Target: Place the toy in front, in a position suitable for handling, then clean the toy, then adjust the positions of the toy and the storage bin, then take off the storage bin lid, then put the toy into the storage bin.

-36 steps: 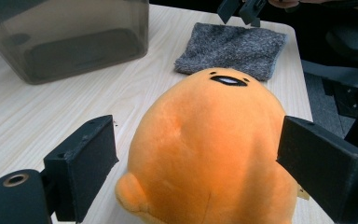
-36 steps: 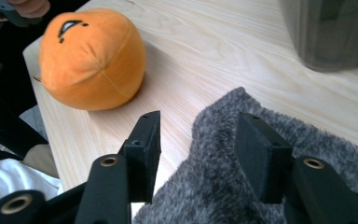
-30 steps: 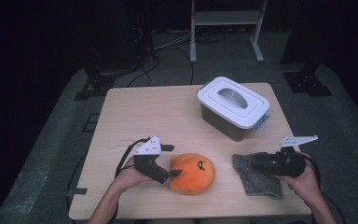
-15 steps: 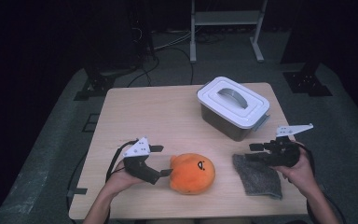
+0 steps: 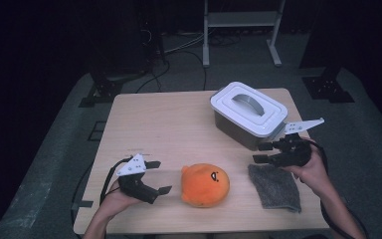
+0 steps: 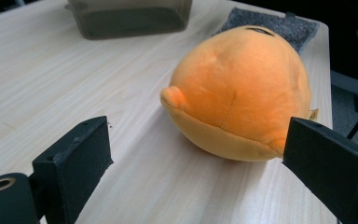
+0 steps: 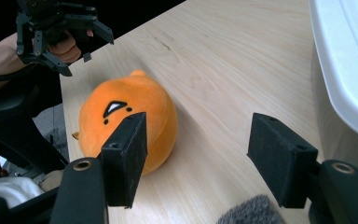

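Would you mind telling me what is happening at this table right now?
A person at a wooden table holds a claw in each hand. The left claw is open and empty, just left of an orange plush toy that lies free on the table. The right claw, its jaws just opened wider, hangs empty above the far edge of a grey cloth, close to a lidded white container. Nothing is gripped.

Black hand-held gripper (image 5: 155, 176), grey triangular plate, trailing cable.
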A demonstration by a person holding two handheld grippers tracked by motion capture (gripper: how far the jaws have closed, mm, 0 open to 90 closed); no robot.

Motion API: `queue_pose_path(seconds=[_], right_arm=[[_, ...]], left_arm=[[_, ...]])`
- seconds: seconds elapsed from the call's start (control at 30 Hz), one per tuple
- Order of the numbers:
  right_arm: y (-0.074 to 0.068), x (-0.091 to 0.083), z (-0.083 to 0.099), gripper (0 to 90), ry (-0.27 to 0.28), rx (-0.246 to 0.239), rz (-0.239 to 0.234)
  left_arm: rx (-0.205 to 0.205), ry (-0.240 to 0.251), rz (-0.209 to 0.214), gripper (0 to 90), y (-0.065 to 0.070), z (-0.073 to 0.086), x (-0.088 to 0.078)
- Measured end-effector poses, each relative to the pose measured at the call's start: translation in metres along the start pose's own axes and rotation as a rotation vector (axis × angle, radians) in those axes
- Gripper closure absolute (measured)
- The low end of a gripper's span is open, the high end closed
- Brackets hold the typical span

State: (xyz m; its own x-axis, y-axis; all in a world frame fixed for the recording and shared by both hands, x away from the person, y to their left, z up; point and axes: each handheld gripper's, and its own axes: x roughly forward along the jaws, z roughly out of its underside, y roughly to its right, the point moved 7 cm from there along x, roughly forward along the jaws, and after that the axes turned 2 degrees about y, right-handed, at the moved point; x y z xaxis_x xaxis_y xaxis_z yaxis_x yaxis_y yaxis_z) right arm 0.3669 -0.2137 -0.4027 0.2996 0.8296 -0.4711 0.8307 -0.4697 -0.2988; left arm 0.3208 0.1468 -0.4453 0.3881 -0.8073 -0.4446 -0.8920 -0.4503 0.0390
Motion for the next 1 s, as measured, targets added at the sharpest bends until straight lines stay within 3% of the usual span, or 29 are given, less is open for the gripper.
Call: queue_pose_path(seconds=[0.63,1.0], right_arm=[[-0.005,0.018,-0.046,35.7,-0.024,-0.065,-0.018],[0.002,0.022,-0.081,35.6,-0.012,-0.096,-0.02]], left_arm=[[0.011,0.008,0.003,6.9,-0.004,0.0,0.001],[0.015,0.013,0.003,6.9,-0.005,-0.001,0.001]])
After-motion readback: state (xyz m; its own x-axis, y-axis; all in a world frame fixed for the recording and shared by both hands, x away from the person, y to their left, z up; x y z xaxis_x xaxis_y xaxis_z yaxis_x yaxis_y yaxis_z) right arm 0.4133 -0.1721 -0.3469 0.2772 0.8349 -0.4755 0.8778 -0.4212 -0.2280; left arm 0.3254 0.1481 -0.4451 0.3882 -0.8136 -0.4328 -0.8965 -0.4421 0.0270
